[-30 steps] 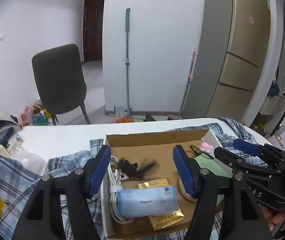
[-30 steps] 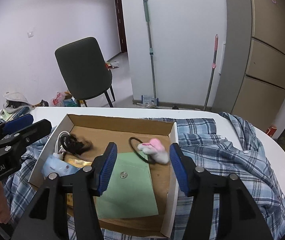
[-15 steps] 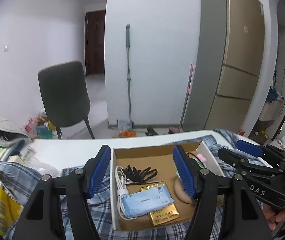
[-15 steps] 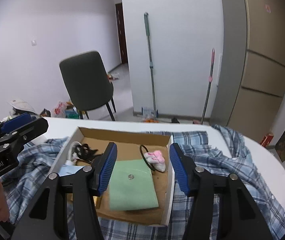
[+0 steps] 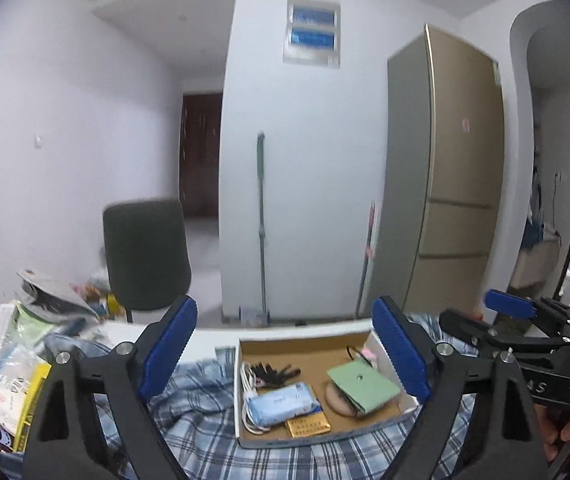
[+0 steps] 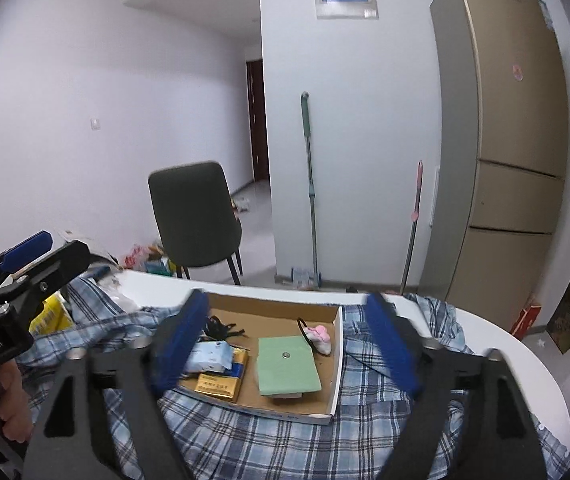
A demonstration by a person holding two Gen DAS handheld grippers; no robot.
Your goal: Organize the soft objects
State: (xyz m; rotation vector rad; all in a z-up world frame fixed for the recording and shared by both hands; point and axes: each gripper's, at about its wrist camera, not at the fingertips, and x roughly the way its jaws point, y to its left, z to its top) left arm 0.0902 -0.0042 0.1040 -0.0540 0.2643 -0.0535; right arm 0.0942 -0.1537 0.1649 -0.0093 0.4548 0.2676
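A shallow cardboard box (image 5: 309, 346) (image 6: 335, 356) lies on a blue plaid shirt (image 5: 205, 432) (image 6: 269, 444) spread over a white table (image 6: 525, 364). In the box are a green pouch (image 5: 363, 384) (image 6: 287, 364), a blue tissue pack (image 5: 281, 398) (image 6: 211, 356), a gold packet (image 5: 309, 426) (image 6: 219, 384), a white cable (image 5: 247, 384), black hair ties (image 5: 275, 370) (image 6: 219, 326) and a pink soft toy (image 6: 319, 336). My left gripper (image 5: 285, 354) and right gripper (image 6: 289, 344) are both open, empty and raised above the box.
Bags and packets (image 5: 9, 368) are piled at the table's left end. Behind the table stand a dark chair (image 6: 195, 220), a green mop (image 6: 309, 184), a pink-handled broom (image 6: 413, 224) and a tall fridge (image 6: 513, 152).
Both grippers have risen and drawn back from the box, so it looks smaller and more of the room shows. Nothing in the box has moved.
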